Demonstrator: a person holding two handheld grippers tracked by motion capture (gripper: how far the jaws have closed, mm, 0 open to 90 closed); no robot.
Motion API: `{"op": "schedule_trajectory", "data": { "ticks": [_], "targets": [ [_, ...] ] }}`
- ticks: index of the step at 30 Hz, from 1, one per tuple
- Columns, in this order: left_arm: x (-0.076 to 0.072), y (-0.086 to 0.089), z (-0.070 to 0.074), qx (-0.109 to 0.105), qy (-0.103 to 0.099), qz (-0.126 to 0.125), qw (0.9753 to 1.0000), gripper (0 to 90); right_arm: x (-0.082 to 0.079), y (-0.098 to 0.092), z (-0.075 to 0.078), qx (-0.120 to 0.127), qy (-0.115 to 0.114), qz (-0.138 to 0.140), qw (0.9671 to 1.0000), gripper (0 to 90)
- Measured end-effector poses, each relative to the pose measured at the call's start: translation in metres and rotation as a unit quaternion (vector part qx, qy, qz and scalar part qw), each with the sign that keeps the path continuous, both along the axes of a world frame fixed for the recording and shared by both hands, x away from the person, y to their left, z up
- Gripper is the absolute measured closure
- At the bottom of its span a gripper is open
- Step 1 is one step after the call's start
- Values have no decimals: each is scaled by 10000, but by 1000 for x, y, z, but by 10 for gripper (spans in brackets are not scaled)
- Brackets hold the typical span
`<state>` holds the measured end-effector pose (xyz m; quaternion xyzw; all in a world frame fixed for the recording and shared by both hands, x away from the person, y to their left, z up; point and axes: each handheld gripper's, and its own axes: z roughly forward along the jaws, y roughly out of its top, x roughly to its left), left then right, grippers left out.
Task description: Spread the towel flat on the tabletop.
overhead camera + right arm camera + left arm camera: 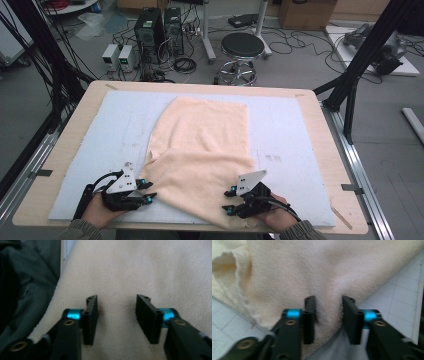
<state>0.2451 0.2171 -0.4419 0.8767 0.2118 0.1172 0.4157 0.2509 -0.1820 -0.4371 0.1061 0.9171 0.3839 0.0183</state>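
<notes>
- Light wooden surface (pixel 320 150) w/ rounded corners, topped by a pale blue-grey gridded mat (pixel 285 130) that covers most of it.
- Cream-yellow fleecy cloth (pixel 205 150) is spread over the middle of the mat. Far part lies flat, near part is folded back over itself, and the bottom edge reaches the near edge of the surface btw the two hands.
- Left gripper (pixel 145 192), black w/ blue bits and a grey plate on top, sits at the cloth's near-left edge. In the left gripper view its jaws stand part open, a raised ridge of the cloth (pixel 329 297) running btw them, but can't tell if they actually pinch it.
- Right gripper (pixel 229 200), same build, is at the cloth's near-right corner. In the right gripper view jaws are wide apart, flat cloth (pixel 117 277) under and btw them, nothing gripped.
- Grey-green sleeve (pixel 27 290) fabric shows at the left of that view, just beside the cloth edge.
</notes>
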Motion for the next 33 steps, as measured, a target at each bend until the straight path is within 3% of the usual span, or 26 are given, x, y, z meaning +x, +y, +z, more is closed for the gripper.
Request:
{"op": "schedule_trajectory", "data": {
  "ticks": [2,3,5,8,10,13,15,16,17,19,21,24,26,30,33],
  "targets": [
    [2,-3,4,68,35,-1,10000,768,4,0,0,61,82,109,9999,800],
    [1,-4,7,88,-25,-38,10000,788,4,2,1,53,98,115,9999,838],
    [-2,-3,15,-93,-56,-113,9999,802,4,5,5,-42,29,205,9998,855],
    [-4,6,42,-485,-63,-292,9984,802,1,4,26,351,-46,250,9991,855],
    [0,10,62,-634,-203,-250,9975,802,3,1,42,412,-281,166,9986,854],
    [25,5,81,-634,-345,54,9974,798,23,-9,64,445,-607,-230,9969,853],
    [51,-5,82,-731,-255,337,9964,787,46,-18,71,370,-732,-623,9947,853],
    [65,-13,79,-651,-217,543,9962,781,59,-21,71,339,-727,-821,9934,852],
    [79,-20,74,-577,-152,758,9953,762,72,-24,69,321,-674,-964,9925,850],
    [100,-29,63,-477,9,1217,9914,633,94,-27,58,233,-465,-1269,9906,845],
    [107,-30,56,-546,124,1359,9891,539,111,-32,44,116,-216,-1464,9889,829],
    [95,-27,55,-481,-93,1247,9910,489,119,-37,31,96,22,-1581,9874,781],
    [82,-22,54,-543,-277,1117,9919,473,120,-39,28,43,-6,-1599,9871,723],
    [60,-15,50,-754,-462,988,9912,478,107,-43,42,226,-293,-1551,9872,695],
    [50,-14,44,-762,-499,891,9918,490,90,-46,55,339,-576,-1417,9876,684]
  ]
}}
